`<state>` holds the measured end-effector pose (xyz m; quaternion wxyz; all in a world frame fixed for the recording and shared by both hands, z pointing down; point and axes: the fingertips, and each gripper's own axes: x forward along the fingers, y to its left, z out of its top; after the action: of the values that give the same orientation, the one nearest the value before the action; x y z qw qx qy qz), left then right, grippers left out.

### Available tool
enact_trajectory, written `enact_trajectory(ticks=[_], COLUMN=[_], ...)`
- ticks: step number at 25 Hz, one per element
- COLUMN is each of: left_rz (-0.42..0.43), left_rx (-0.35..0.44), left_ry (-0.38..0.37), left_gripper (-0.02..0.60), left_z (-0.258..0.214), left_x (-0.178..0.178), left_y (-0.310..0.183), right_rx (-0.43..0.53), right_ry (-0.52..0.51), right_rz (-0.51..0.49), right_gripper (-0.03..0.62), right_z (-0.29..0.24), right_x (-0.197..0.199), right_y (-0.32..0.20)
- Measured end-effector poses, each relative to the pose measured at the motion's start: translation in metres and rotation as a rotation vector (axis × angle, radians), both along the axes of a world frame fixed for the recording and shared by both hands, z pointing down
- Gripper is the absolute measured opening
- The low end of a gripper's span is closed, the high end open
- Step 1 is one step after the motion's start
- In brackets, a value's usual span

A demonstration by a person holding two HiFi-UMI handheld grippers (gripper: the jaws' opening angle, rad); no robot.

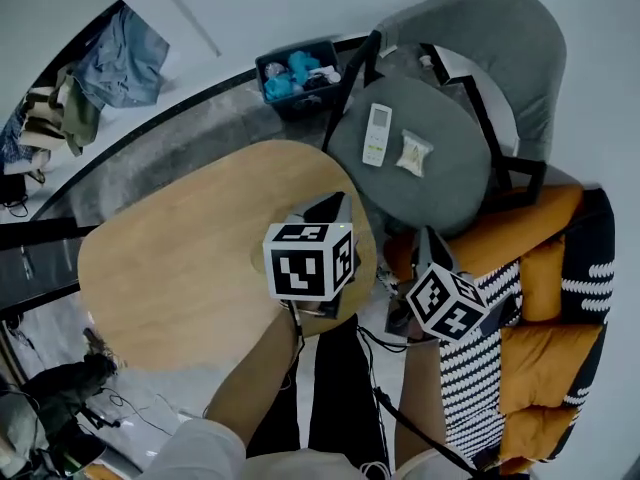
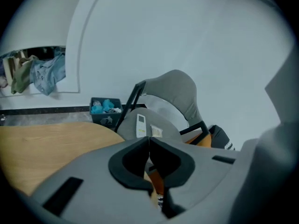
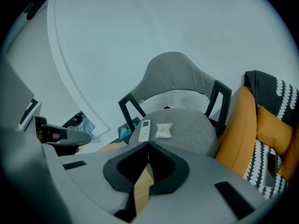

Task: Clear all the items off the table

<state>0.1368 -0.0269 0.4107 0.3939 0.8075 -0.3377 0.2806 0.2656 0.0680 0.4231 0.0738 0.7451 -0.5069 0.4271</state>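
The oval wooden table (image 1: 180, 258) carries nothing that I can see. A white remote control (image 1: 376, 134) and a small clear packet (image 1: 413, 153) lie side by side on the seat of the grey chair (image 1: 450, 193) beyond the table's far end. My left gripper (image 1: 333, 204) hovers over the table's right end, shut and empty, its tips meeting (image 2: 149, 138). My right gripper (image 1: 428, 238) hangs between table and sofa, also shut with nothing in it (image 3: 148, 143). Both point toward the chair; the remote (image 3: 145, 130) and packet (image 3: 164, 129) lie just past the jaws.
A dark blue bin (image 1: 297, 78) of teal and white items stands on the floor behind the chair. An orange-cushioned sofa (image 1: 545, 268) with a black-and-white throw (image 1: 480, 368) is at the right. Clothes (image 1: 110, 58) hang at the far left. Cables trail by the person's legs.
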Motion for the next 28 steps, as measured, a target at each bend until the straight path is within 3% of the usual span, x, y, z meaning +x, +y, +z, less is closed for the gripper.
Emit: enact_trajectory(ticks=[5,10,17,22,28], left_rz=[-0.04,-0.09,-0.109,-0.097,-0.035], left_rx=[0.046,0.053,0.043,-0.013,-0.041], left_ry=[-0.028,-0.02,-0.076,-0.1,-0.116], left_gripper=[0.009,0.008,0.009,0.009,0.011], left_z=[-0.025,-0.017,0.0,0.028,0.049], left_x=[-0.076,-0.134,-0.203,-0.233,-0.234], left_y=[0.004,0.004,0.021,0.045,0.062], right_rx=[0.011,-0.004,-0.043,-0.083,-0.119], right_ry=[-0.001,-0.003,-0.003,-0.008,-0.019], right_rz=[-0.033,-0.069,-0.121,-0.142,-0.149], right_gripper=[0.025,0.025,0.025,0.025,0.025], right_z=[-0.017,-0.014,0.003,0.019,0.039], right_x=[-0.05,-0.097,-0.144,-0.167,-0.181], right_y=[-0.001,0.0,0.003,0.011,0.019])
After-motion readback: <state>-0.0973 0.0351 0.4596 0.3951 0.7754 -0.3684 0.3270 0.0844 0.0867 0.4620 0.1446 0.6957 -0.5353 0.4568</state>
